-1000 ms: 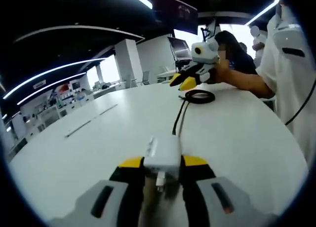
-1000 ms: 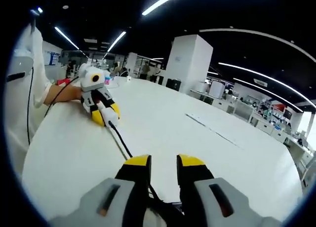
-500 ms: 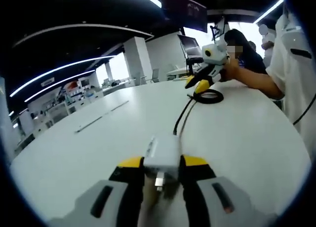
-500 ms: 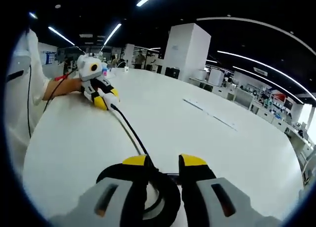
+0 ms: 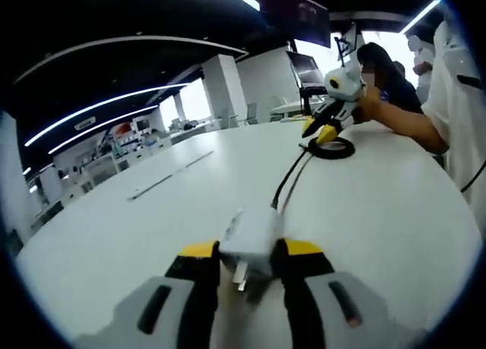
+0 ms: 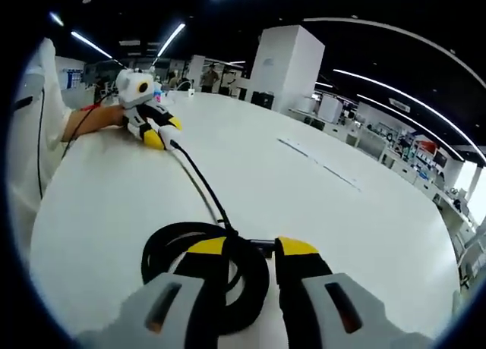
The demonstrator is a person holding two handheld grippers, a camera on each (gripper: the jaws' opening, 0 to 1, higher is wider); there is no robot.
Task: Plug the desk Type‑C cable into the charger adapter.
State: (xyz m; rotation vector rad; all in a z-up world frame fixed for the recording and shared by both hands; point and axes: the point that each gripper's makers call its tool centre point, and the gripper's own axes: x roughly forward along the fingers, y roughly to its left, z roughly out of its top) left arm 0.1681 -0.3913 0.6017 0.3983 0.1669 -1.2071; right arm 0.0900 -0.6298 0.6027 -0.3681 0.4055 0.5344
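Left gripper (image 5: 250, 250) is clamped on the white charger adapter (image 5: 250, 239) at 6 o'clock of its view — I see the black Type-C cable (image 5: 292, 180) running from it toward 1 o'clock across the white tabletop (image 5: 137, 235). Right gripper (image 6: 250, 250) hovers over the cable's coil (image 6: 171, 239), jaws apart — gripping nothing I can see.

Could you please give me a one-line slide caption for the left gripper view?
Left tool grips the white charger adapter above the white table, black cable trailing away.
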